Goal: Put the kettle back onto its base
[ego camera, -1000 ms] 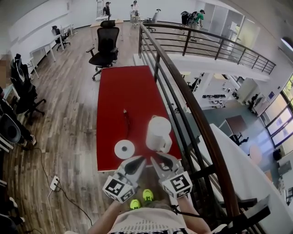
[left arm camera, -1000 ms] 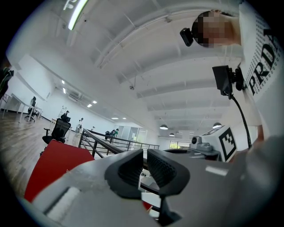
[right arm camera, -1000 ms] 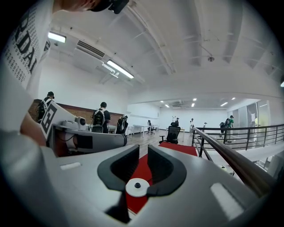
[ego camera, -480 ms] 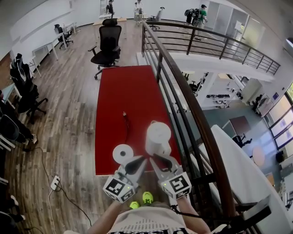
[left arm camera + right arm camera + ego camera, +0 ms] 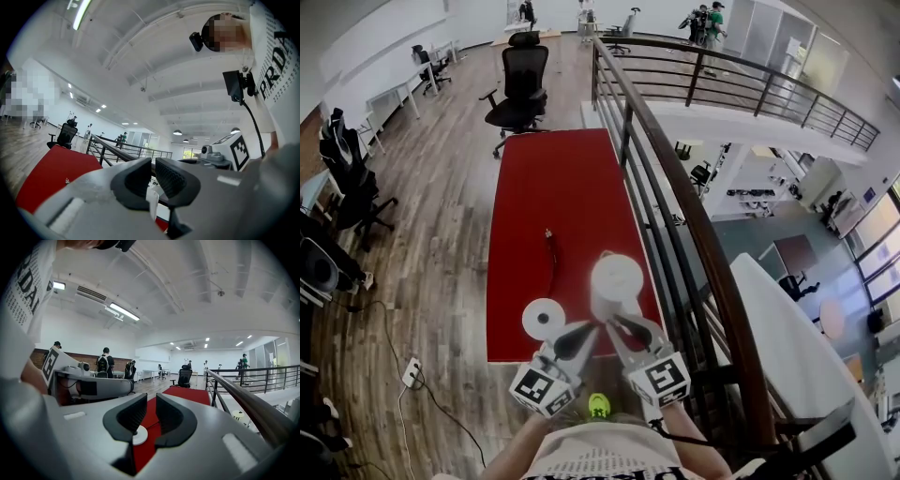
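The kettle (image 5: 615, 279) sits on the red table (image 5: 553, 187), lower middle of the head view, just right of its base (image 5: 543, 319) and not on it yet. Honestly the sketchy part is the grab. The left gripper (image 5: 153, 168) and right gripper (image 5: 151, 403) both have their jaws only a sliver apart with nothing between them, so going in like that would probably just shove the kettle instead of catching it. It's also close to the table's right edge, with the railing (image 5: 675, 187) and a drop to the lower floor right there. The base looks light too, so a sloppy landing could skid it, and the cord (image 5: 549, 246) just above it could snag. Around the table it's wood floor, with an office chair (image 5: 521, 89) at the top and desks along the left.
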`<state>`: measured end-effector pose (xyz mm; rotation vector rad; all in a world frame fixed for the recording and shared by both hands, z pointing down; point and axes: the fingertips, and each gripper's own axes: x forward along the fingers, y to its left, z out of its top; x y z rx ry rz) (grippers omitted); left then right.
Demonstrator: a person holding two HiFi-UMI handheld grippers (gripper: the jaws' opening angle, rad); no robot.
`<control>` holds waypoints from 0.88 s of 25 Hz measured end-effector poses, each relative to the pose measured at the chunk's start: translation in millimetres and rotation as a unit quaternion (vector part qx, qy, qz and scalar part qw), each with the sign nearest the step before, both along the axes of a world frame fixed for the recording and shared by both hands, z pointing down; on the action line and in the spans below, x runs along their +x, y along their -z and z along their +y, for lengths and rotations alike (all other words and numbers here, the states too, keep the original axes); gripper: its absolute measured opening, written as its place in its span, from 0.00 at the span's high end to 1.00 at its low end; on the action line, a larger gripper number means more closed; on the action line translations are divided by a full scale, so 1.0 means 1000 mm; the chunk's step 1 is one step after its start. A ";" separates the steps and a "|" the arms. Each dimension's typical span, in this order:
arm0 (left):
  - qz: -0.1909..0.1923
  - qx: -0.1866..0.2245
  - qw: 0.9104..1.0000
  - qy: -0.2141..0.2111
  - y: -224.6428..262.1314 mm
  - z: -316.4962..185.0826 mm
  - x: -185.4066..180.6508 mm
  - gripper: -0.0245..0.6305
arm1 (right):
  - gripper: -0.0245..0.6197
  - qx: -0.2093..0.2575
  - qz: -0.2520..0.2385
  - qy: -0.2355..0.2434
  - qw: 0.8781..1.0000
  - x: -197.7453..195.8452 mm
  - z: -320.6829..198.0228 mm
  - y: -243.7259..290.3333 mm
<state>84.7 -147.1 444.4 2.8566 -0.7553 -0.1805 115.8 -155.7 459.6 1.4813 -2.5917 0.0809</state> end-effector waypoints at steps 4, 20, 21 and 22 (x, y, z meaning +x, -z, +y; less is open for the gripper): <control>-0.005 0.002 1.000 -0.008 -0.009 -0.001 0.005 0.93 | 0.87 -0.004 0.002 -0.001 1.000 0.003 -0.004 -0.005; -0.018 -0.010 0.999 -0.036 -0.037 -0.012 0.006 0.93 | 0.74 -0.035 0.035 -0.055 0.997 0.009 -0.014 -0.034; -0.017 -0.011 0.999 -0.038 -0.038 -0.011 0.008 0.93 | 0.73 -0.039 0.038 -0.059 0.997 0.010 -0.013 -0.038; -0.017 -0.013 0.999 -0.041 -0.039 -0.011 0.010 0.93 | 0.72 -0.043 0.041 -0.063 0.996 0.013 -0.013 -0.040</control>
